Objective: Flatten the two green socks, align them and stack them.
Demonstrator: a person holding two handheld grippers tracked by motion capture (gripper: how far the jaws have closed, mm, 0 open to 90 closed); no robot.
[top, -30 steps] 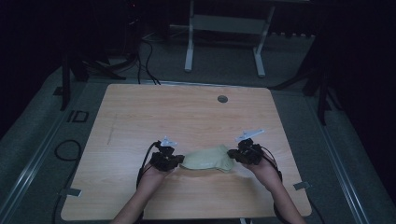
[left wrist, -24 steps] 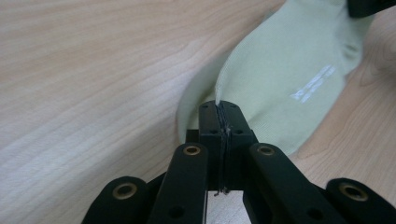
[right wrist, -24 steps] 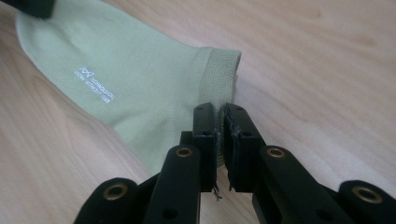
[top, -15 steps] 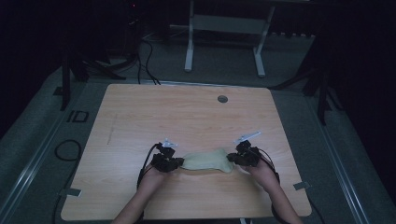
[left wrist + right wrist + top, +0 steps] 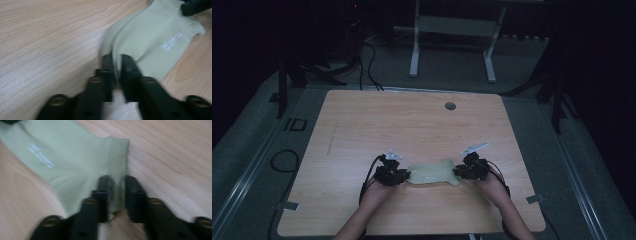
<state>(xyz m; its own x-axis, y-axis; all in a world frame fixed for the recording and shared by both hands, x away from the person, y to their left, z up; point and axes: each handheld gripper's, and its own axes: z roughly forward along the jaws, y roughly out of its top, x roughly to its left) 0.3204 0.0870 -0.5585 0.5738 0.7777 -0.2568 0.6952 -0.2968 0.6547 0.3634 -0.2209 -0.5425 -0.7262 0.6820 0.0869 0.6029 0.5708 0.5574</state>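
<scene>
Item: pale green sock (image 5: 432, 172), laid flat near the front edge of the wooden table (image 5: 412, 125), one gripper at each end

Left gripper (image 5: 115, 65) and right gripper (image 5: 117, 185): jaws have just been opening, each now parted with a sock edge loose between them, pads not pressing. Handling judgement: part both fully, draw back level along the table, so no fabric snags or lifts

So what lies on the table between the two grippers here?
In the high view, a pale green sock spans the stretch from the left gripper to the right gripper.
</scene>
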